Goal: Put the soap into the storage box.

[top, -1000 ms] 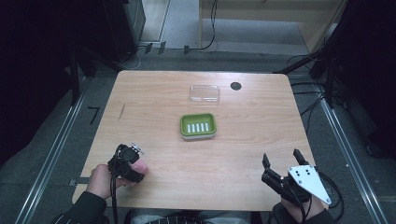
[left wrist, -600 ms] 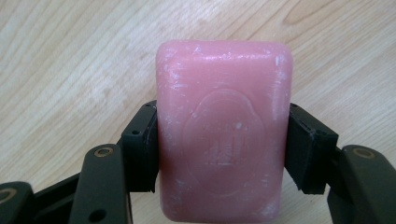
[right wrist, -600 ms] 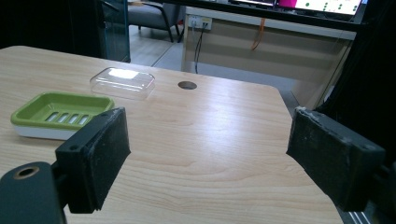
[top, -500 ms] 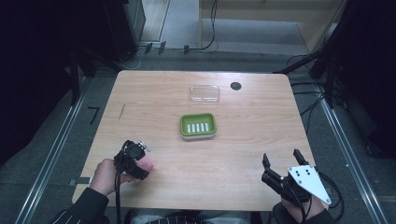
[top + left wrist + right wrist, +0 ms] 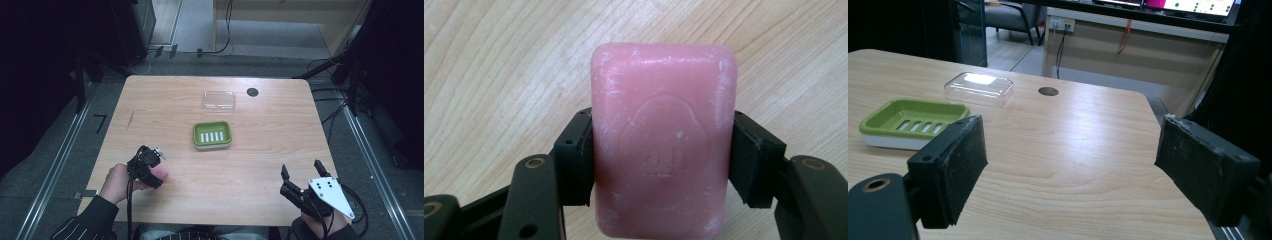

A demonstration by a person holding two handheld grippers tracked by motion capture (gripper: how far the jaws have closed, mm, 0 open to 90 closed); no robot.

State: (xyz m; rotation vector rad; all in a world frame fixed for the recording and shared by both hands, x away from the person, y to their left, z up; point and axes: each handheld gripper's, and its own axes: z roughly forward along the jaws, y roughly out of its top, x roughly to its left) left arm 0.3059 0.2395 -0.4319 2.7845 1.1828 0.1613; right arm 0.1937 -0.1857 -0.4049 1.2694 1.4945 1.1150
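A pink soap bar (image 5: 663,140) with an embossed stamp is clamped between the two black pads of my left gripper (image 5: 663,160). In the high view that left gripper (image 5: 155,167) hovers over the table's front left with the pink soap bar (image 5: 161,173) showing at its tip. A green soap dish (image 5: 212,135) with a slotted white insert sits at the table's middle; it also lies at the left in the right gripper view, green soap dish (image 5: 913,122). My right gripper (image 5: 301,172) rests at the front right corner, jaws wide apart and empty, right gripper (image 5: 1070,167).
A clear plastic lid (image 5: 219,100) lies behind the dish, with a round dark hole (image 5: 252,92) in the tabletop to its right. The wooden table (image 5: 280,135) ends close to my right gripper's side. Cables and dark stands ring the table.
My left gripper has carried the soap rightward and a little farther onto the table. The right gripper has stayed put.
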